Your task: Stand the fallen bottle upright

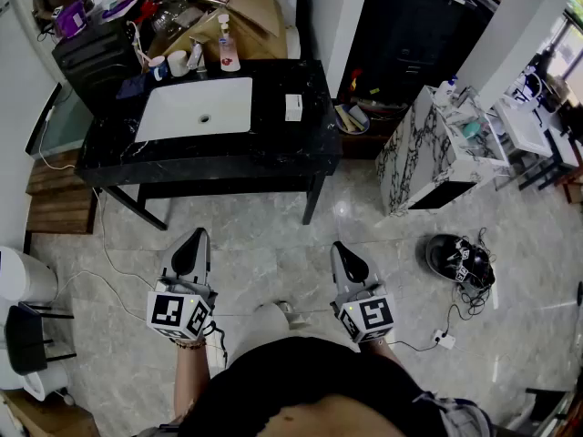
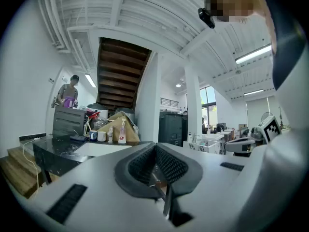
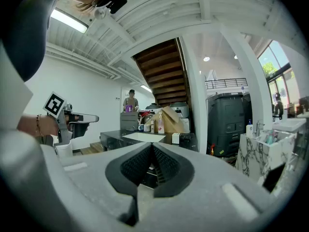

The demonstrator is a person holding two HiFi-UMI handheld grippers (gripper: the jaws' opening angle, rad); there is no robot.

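The left gripper (image 2: 155, 147) has its jaws pressed together with nothing between them, and the right gripper (image 3: 152, 147) is the same: tips meeting, empty. Both point roughly level, side by side, out over the bare floor (image 1: 273, 235) and well short of the black counter (image 1: 273, 148).

This looks like the approach, before any reach has begun. The bottles stand in the clutter at the back of the counter, behind the white sink basin (image 1: 196, 107). The pump bottle (image 1: 228, 51) there appears upright, and I cannot tell from here which one is lying down. The next move calls for stepping up to the counter, finding the fallen bottle, and spreading one pair of jaws before reaching for it.

The floor ahead of the grippers is open up to the counter's front edge. The reach then has to cross the basin to the crowded back row, where cups and a cardboard box (image 1: 241, 7) leave little slack. A small white box (image 1: 293, 107) sits near the counter's right end. To the right stand a marble cabinet (image 1: 428, 153) and a dark cabled object (image 1: 460, 260) on the floor, both to be avoided.
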